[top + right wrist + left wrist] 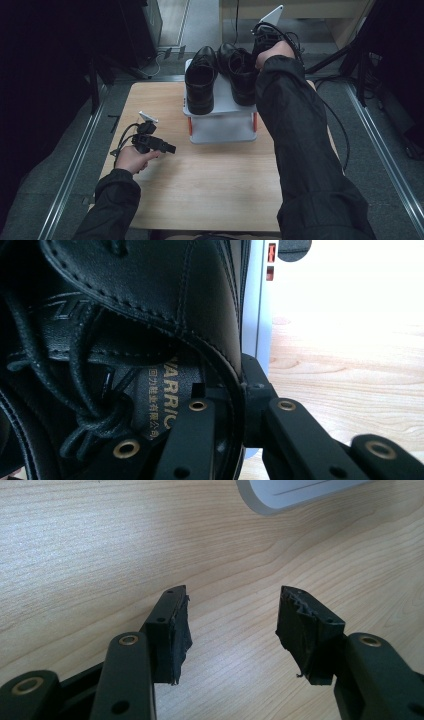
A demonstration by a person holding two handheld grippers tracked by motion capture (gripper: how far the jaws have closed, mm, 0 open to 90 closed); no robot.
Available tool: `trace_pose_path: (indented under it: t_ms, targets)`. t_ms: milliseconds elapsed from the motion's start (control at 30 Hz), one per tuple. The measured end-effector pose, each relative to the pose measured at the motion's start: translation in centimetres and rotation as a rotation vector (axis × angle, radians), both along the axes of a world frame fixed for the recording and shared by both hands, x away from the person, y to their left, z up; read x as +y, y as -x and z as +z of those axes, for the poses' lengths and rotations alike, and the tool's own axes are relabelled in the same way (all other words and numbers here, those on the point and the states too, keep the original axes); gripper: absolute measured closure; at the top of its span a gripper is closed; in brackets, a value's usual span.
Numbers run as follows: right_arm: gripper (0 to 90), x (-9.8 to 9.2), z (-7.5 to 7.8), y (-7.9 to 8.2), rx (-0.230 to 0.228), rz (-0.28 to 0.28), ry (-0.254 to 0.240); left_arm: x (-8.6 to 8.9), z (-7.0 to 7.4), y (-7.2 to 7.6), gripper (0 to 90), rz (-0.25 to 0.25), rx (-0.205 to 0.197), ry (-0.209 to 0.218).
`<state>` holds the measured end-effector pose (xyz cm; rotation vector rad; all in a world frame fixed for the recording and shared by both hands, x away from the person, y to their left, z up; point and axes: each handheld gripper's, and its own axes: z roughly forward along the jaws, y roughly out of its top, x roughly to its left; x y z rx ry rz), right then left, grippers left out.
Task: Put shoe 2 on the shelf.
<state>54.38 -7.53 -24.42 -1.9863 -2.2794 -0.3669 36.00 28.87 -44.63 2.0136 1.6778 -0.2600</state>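
Reaching to the upper centre of the high view, the right gripper (235,390) clamps its fingers across the collar of the right-hand black shoe (242,72) on the white rack (220,127), apparently to steady it, while the left gripper (232,625) idles agape over the table (210,175) at lower left.

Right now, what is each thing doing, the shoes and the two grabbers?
Left shoe: upright on the white rack, untouched.
Right shoe: on the rack, its collar pinched by the right gripper.
Left gripper: open, holding nothing, over the table.
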Motion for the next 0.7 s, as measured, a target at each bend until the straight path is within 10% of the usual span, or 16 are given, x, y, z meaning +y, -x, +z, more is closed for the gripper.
trace_pose_path:
  t_ms: [700]
  targets:
    - [78.3, 1.2, -0.4, 1.1, 0.022, 0.042, -0.04, 0.0, -0.1, -0.1, 46.0, 0.0, 0.0, -0.002]
